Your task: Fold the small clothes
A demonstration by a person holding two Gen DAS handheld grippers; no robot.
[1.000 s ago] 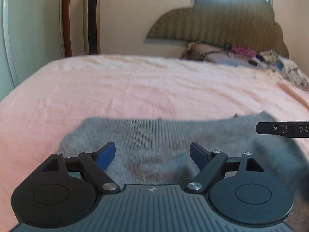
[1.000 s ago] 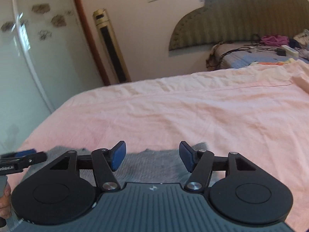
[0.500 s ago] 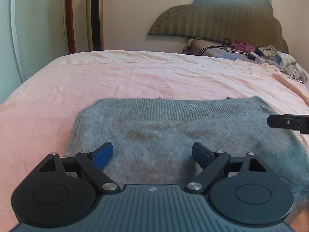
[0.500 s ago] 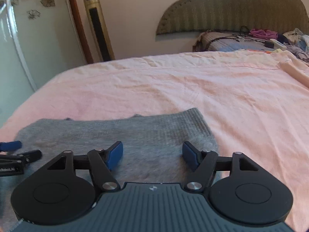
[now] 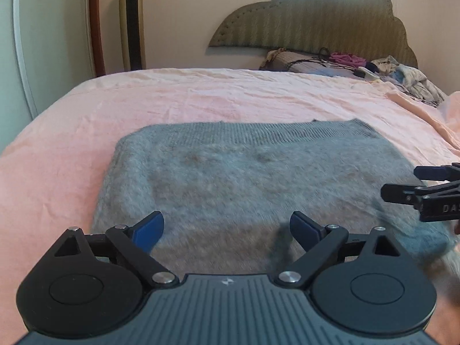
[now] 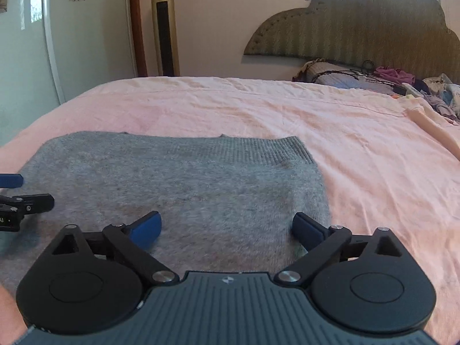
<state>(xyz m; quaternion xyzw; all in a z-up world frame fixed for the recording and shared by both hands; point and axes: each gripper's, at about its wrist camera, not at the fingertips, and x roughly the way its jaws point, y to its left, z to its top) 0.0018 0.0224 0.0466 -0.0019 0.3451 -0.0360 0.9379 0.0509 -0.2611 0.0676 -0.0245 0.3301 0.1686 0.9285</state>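
A grey fuzzy knit garment point(image 5: 253, 178) lies flat on the pink bed sheet point(image 5: 201, 97), its ribbed hem at the far edge. It also shows in the right wrist view point(image 6: 187, 184). My left gripper point(image 5: 227, 228) is open and empty, low over the garment's near left part. My right gripper point(image 6: 227, 228) is open and empty over the garment's near right part, its right fingertip point(image 6: 304, 227) near the garment's right edge. Each gripper shows at the edge of the other's view: the right one point(image 5: 425, 192), the left one point(image 6: 20, 198).
A padded headboard point(image 5: 316, 23) stands at the far end, with a pile of clothes and cables point(image 5: 388, 69) at the far right. A gold tower fan point(image 5: 130, 20) and a white wardrobe door point(image 5: 43, 34) stand left of the bed. A folded sheet edge point(image 6: 431, 126) lies at right.
Both grippers have pulled back toward me and away from the garment's far hem, so more of the grey garment shows. Both jaws have stayed open.
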